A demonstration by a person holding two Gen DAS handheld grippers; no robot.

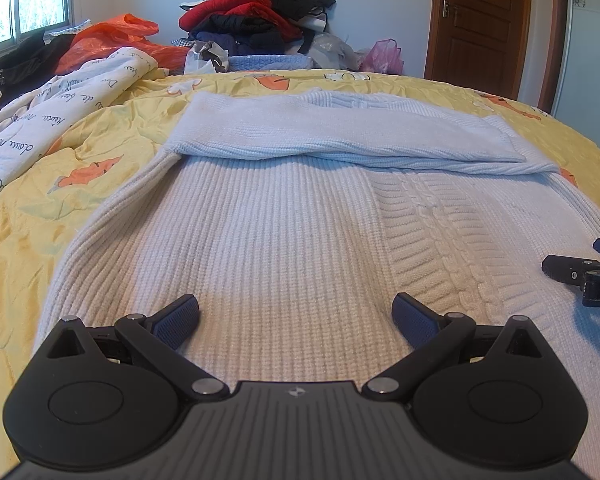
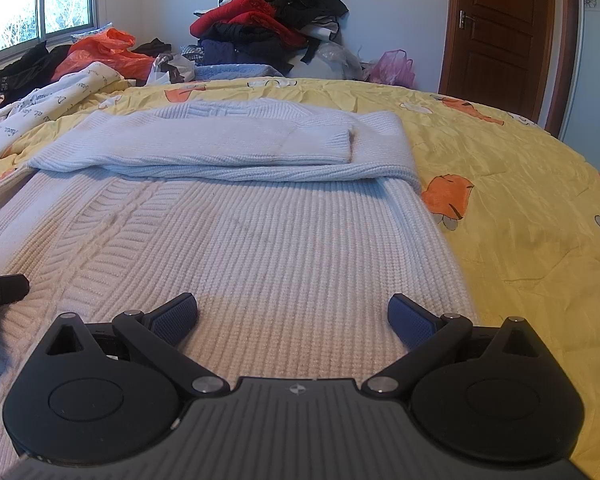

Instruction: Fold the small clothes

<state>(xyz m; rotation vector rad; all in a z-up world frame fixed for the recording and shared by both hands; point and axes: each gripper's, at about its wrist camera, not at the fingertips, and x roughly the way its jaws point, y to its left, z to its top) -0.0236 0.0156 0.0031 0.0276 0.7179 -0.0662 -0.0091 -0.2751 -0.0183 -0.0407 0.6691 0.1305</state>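
A white ribbed knit sweater [image 1: 284, 236] lies flat on the yellow bedspread [image 1: 24, 236]. Both sleeves [image 1: 300, 132] are folded across its far part. It also shows in the right wrist view [image 2: 236, 240], with the folded sleeves [image 2: 204, 140] at the far end. My left gripper [image 1: 296, 316] is open and empty, low over the sweater's near left part. My right gripper [image 2: 292, 314] is open and empty, low over the near right part. The right gripper's tip [image 1: 580, 276] shows at the right edge of the left wrist view.
A pile of red, black and dark clothes [image 1: 256, 12] stands against the far wall. An orange plastic bag [image 1: 116, 40] and a white printed quilt [image 1: 60, 100] lie at the far left. A brown door [image 2: 500, 36] is at the right. Yellow bedspread [image 2: 520, 208] extends right of the sweater.
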